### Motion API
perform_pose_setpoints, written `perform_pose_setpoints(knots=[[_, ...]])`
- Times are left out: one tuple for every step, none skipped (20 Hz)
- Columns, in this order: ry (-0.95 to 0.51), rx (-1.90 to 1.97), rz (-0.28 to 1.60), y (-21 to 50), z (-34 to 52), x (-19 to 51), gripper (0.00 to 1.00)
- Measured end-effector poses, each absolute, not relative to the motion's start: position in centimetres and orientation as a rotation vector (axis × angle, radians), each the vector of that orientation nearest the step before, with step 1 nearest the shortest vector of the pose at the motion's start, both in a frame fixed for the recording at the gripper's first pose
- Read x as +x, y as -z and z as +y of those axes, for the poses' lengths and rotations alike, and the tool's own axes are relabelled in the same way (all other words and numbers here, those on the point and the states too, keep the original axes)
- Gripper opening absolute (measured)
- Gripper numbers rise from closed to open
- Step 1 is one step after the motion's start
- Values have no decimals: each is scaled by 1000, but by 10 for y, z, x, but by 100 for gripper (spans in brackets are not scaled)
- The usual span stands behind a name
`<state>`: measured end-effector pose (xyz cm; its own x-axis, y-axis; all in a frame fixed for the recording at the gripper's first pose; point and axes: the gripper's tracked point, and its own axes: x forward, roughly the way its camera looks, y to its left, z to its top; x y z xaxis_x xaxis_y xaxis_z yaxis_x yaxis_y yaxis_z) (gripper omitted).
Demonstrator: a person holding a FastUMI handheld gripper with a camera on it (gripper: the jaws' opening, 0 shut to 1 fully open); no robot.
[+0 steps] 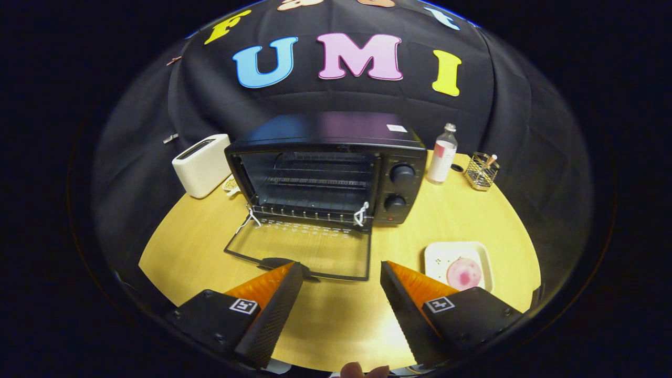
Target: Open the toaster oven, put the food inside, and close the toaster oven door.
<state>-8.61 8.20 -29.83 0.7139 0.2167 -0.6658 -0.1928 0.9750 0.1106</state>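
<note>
One step of the task looks done already: the toaster oven [325, 168] stands beyond the fingers with its glass door [302, 252] folded down flat on the bench [462, 215], and the near edge of the door lies just ahead of the left finger. We hold the gripper [341, 294] with its fingers wide apart and nothing between them.

The relation that matters for us now is the side — the food [464, 273] lies ahead and to the right of the right finger, not in front of the oven mouth. It sits on a small pale tray [434, 257], just beside the right finger and well apart from the open door. So we judge that the coming move is a turn to the right and down, before any move towards the oven.

The food looks like a round, flat, pink slice with a darker blotchy middle, so it has no clear long axis. It seems thin, and we think the grip must come low, near the tray surface — otherwise the fingers may slide over it.
</note>
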Motion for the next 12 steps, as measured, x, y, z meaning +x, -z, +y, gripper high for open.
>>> perform_pose_setpoints(knots=[[-234,47,755,297,69,-87,99],[-244,54,772,297,55,-89,98],[-260,59,782,296,41,-90,99],[-274,60,792,296,26,-89,99],[-280,61,808,298,8,-89,99],[-277,71,824,299,-9,-87,98],[-269,84,843,302,-27,-84,99],[-256,97,856,304,-46,-79,98],[-244,111,875,309,-64,-76,99],[-232,122,892,313,-81,-72,100],[-224,129,910,318,-96,-70,99],[-211,130,928,324,-112,-67,99]])
